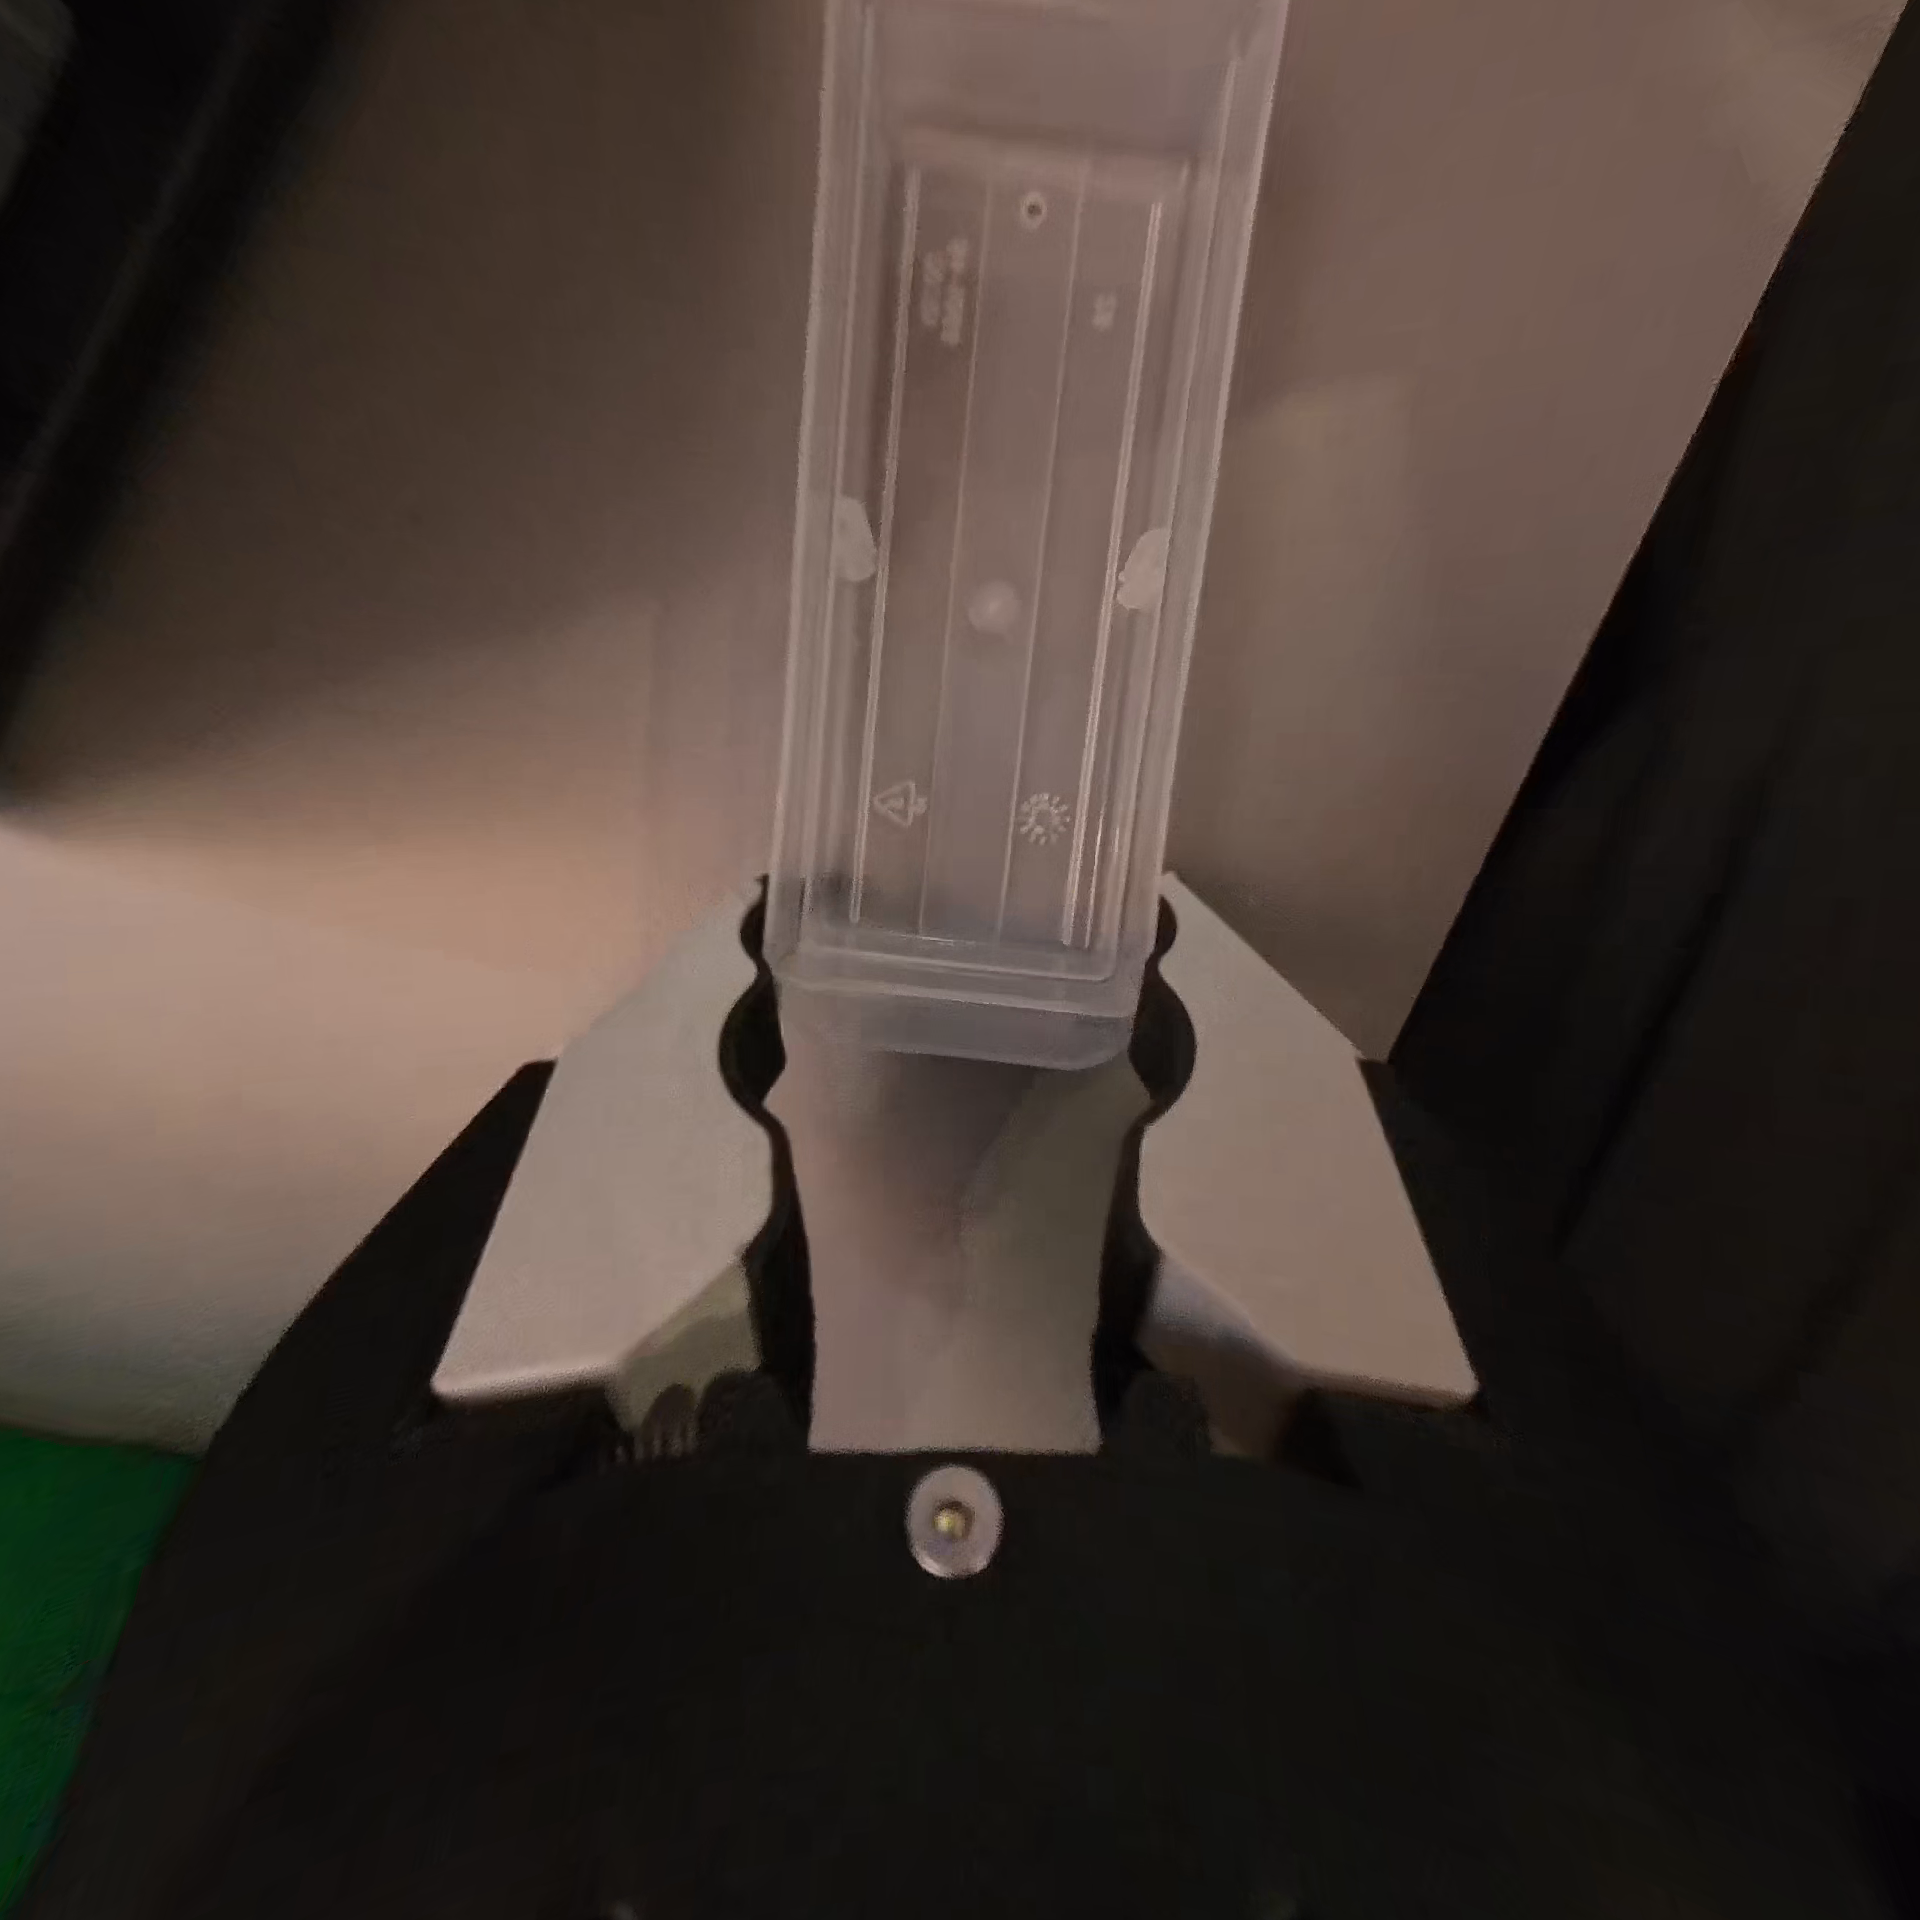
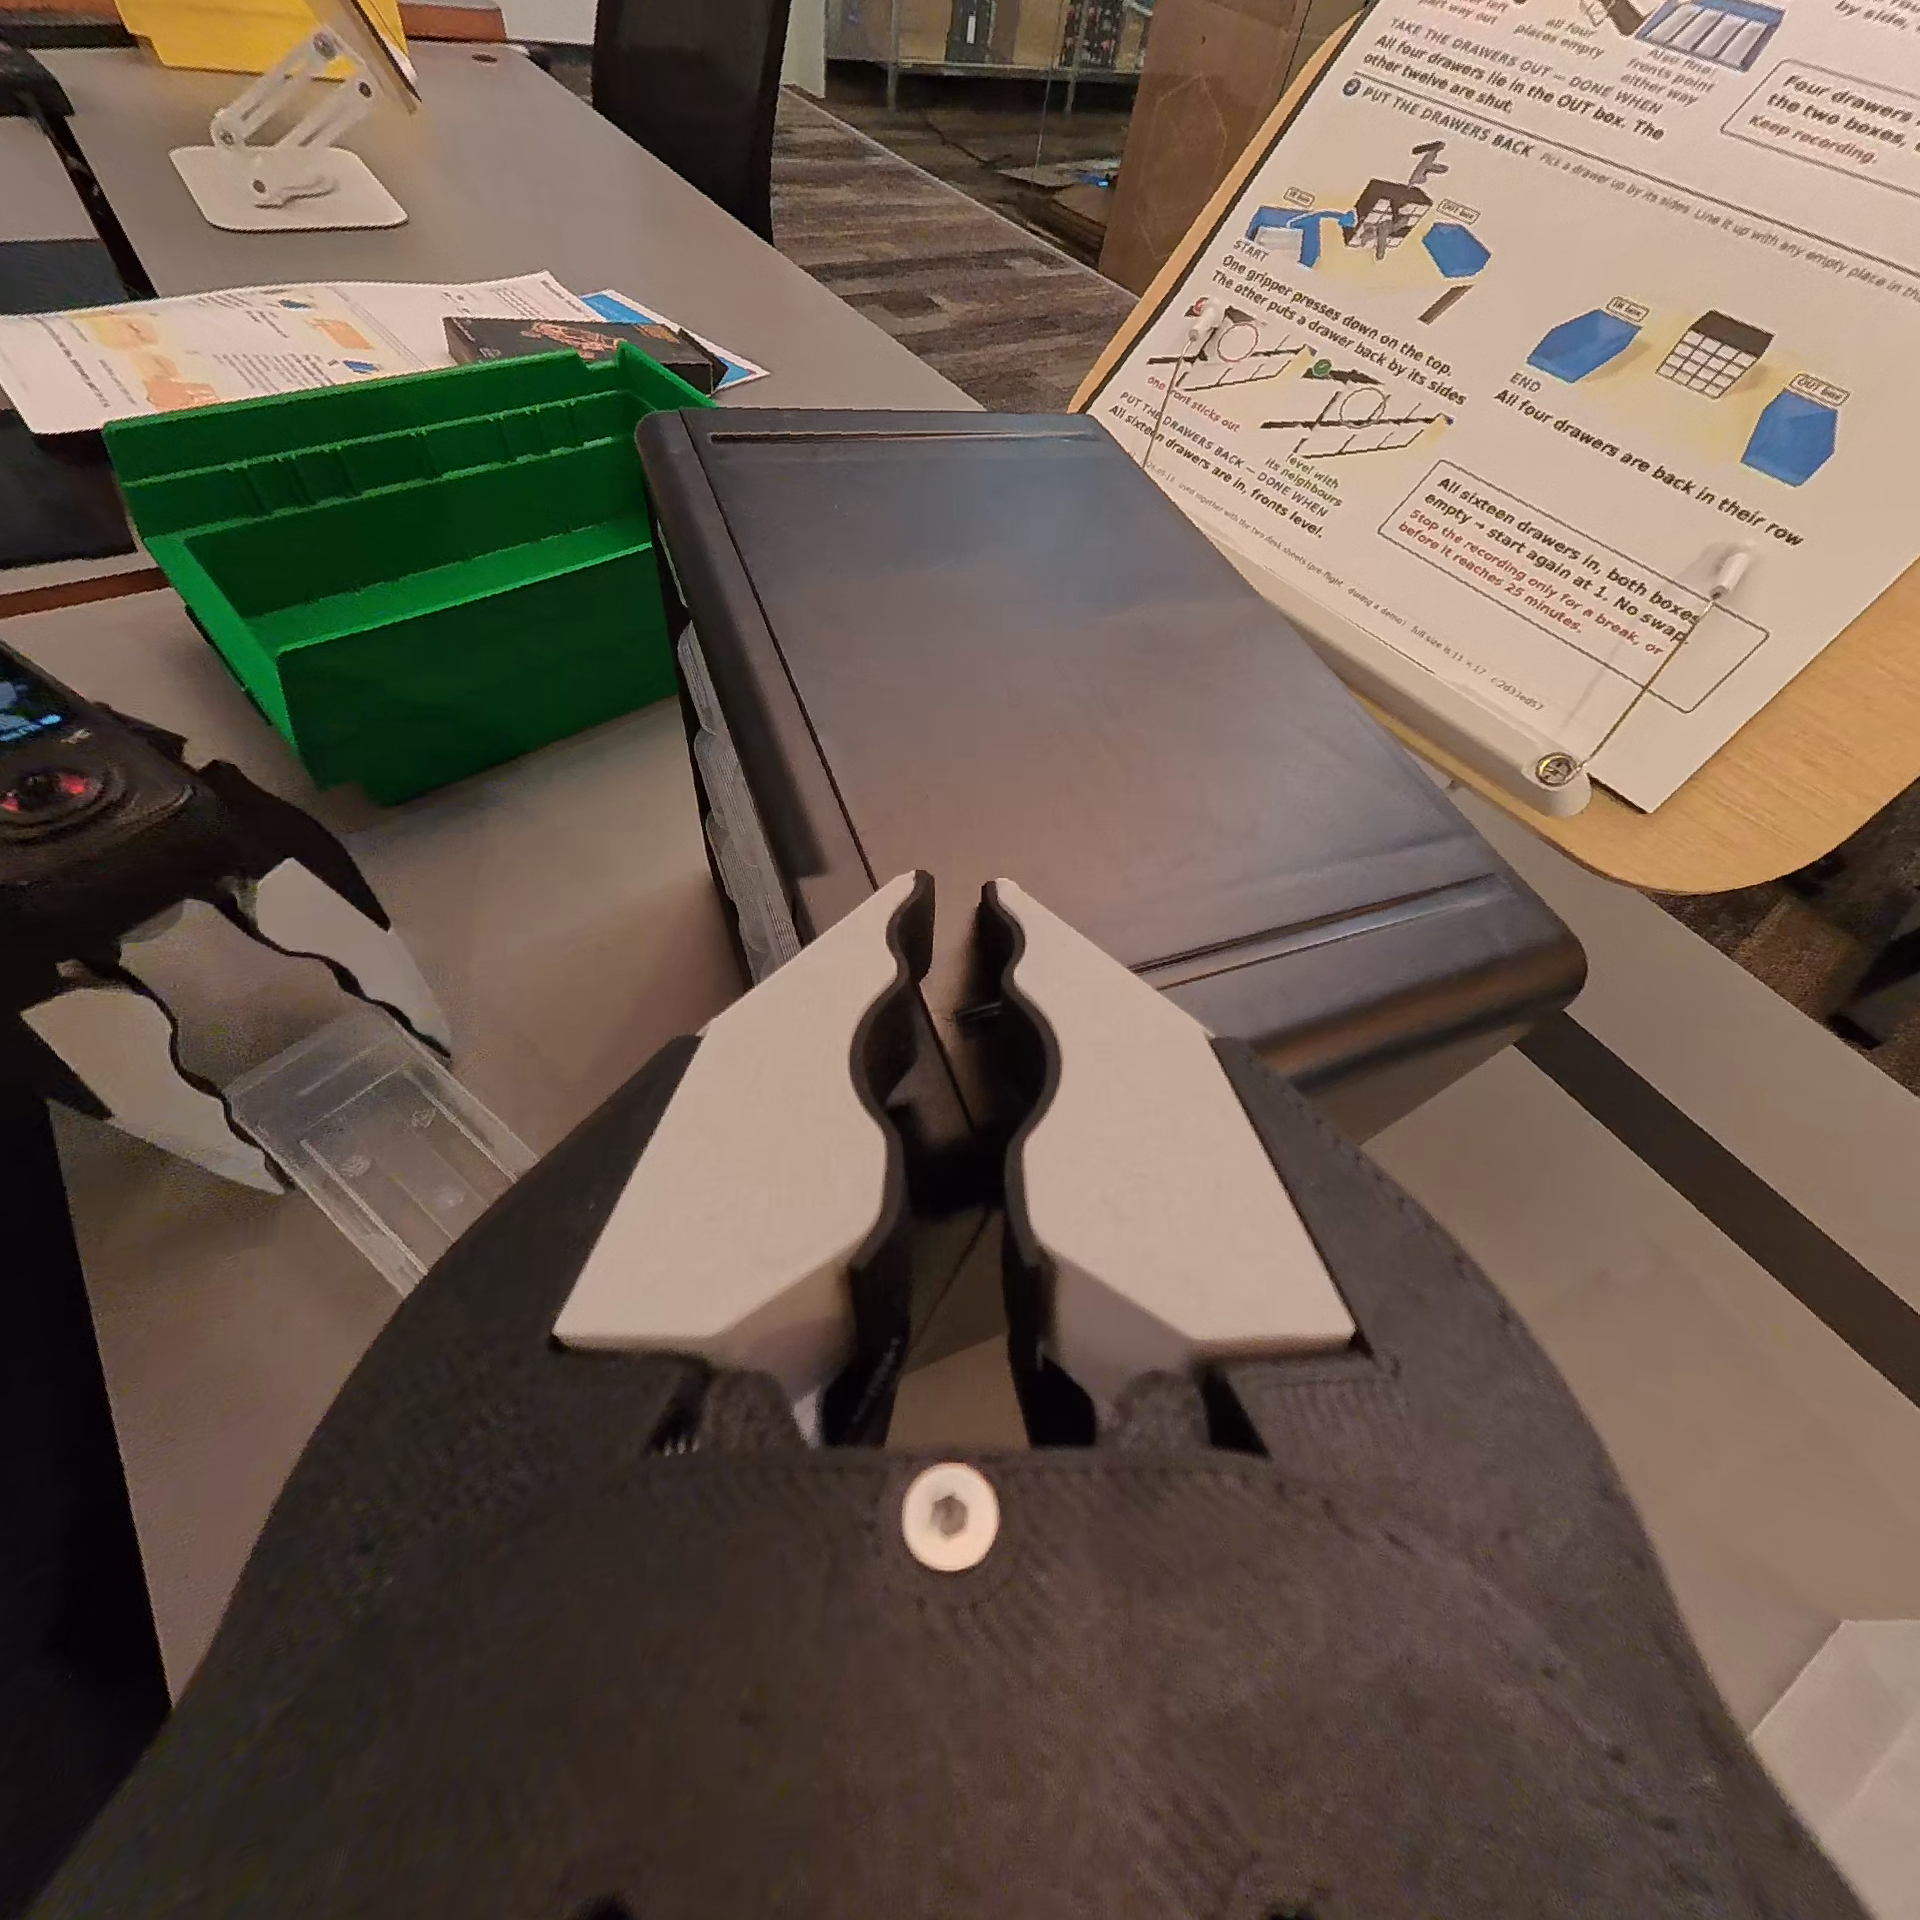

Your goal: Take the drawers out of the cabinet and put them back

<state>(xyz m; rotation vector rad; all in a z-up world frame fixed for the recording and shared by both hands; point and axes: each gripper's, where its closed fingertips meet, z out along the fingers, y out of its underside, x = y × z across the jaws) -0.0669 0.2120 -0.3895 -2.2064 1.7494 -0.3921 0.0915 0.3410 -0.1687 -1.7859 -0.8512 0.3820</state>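
Left gripper (image 1: pixel 951 997) squeezed on the near end of a clear plastic drawer (image 1: pixel 997 582), out in the air beside the black cabinet (image 2: pixel 1091 665). Right gripper (image 2: pixel 956 899) almost closed, holding nothing, at the cabinet's top edge. Probably light, stiff, slippery. Best held by both long sides.

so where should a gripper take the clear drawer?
By its two long side walls near one end, as the left gripper does now. The drawer is long and narrow with flat parallel sides that fit between the fingers, leaving the far end free for the cabinet.
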